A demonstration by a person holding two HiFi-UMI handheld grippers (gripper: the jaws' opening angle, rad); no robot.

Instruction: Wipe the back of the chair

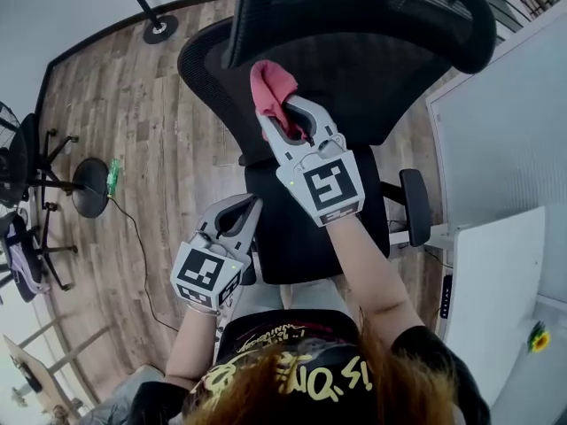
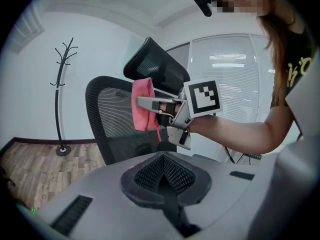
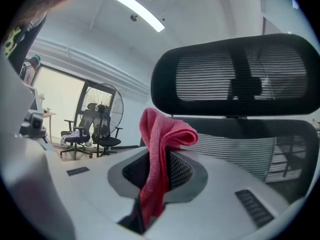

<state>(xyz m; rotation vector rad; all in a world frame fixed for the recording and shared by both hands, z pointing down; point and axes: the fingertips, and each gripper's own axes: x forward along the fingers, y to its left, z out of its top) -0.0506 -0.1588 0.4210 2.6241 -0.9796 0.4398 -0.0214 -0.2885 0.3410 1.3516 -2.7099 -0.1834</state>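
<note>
Yellow lettering across the black shirt (image 1: 292, 370), upside down and too distorted to read. Wordless black-and-white square markers on the left gripper (image 1: 248, 204) and the right gripper (image 1: 285, 118).

A wood-plank floor (image 1: 168, 149) is seen, laid in brown boards and edged by a dark skirting. The black mesh chair (image 1: 354, 87) is stood on it near the middle, its base hidden. At the far wall a coat stand (image 1: 160, 31) is set on a round black foot. To the left, the round black base of a pedestal fan (image 1: 89, 188) is placed, with a small green object (image 1: 113, 175) just beside it. A thin black cable (image 1: 137, 237) is trailed across the boards from there. A further office chair (image 1: 27, 255) is stood at the left edge.
</note>
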